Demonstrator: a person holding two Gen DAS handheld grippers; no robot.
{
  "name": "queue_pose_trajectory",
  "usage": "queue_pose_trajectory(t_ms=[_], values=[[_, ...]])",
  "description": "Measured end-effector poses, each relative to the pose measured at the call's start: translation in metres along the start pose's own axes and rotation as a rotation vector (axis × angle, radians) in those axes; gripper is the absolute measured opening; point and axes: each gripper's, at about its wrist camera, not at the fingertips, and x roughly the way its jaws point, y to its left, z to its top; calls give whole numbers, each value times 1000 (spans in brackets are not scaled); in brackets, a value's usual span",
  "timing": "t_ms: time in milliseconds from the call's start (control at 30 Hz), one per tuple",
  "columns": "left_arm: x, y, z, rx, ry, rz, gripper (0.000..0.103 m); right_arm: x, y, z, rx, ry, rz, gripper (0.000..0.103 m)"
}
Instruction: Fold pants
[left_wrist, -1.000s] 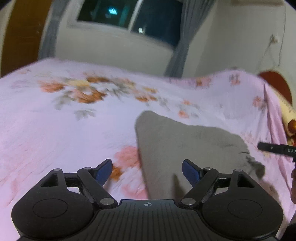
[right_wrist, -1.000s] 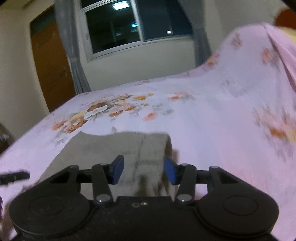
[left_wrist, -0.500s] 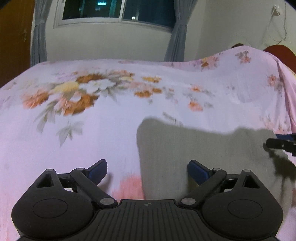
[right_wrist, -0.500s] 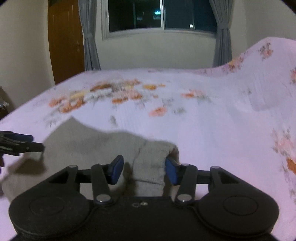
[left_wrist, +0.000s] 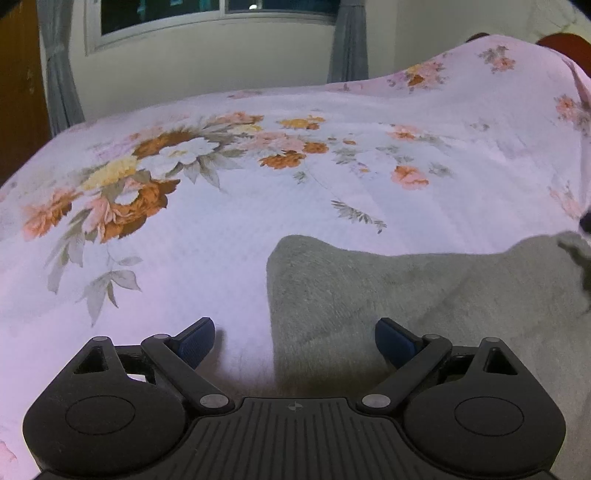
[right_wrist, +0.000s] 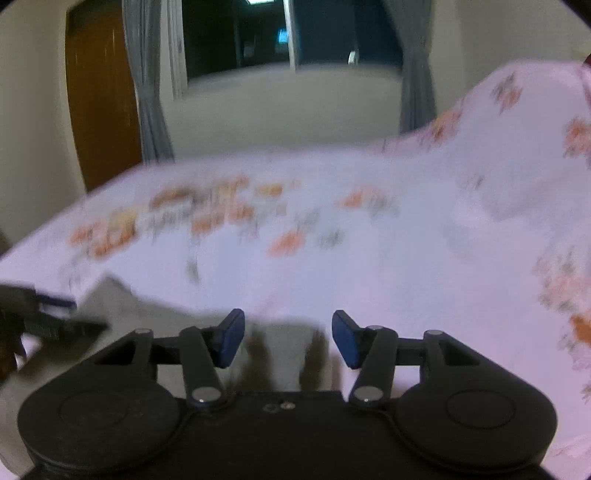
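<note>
The grey pants (left_wrist: 424, 295) lie flat on the pink floral bedsheet (left_wrist: 221, 221). In the left wrist view they fill the lower right. My left gripper (left_wrist: 294, 341) is open and empty, straddling the pants' left edge close above the bed. In the blurred right wrist view the pants (right_wrist: 155, 317) show at the lower left. My right gripper (right_wrist: 288, 338) is open and empty, above the pants' near right end. The left gripper's tips (right_wrist: 44, 317) show at the far left edge of that view.
The bed runs back to a wall with a dark window (left_wrist: 229, 7) and grey curtains (left_wrist: 347, 40). A brown door (right_wrist: 103, 110) stands at the left. The sheet rises over a hump (left_wrist: 498, 92) at the right.
Both grippers have pulled back and lifted off the pants. The right gripper has opened wider and is moving, blurring its view. The pants stay flat on the bed.
</note>
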Motion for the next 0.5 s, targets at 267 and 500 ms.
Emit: queue_pose_trajectory(t_ms=[267, 500], values=[[3, -4, 1, 14, 4, 15, 94, 46, 25, -22, -139, 199, -45, 50], [-23, -3, -1, -4, -39, -14, 94, 10, 30, -9, -123, 131, -14, 49]])
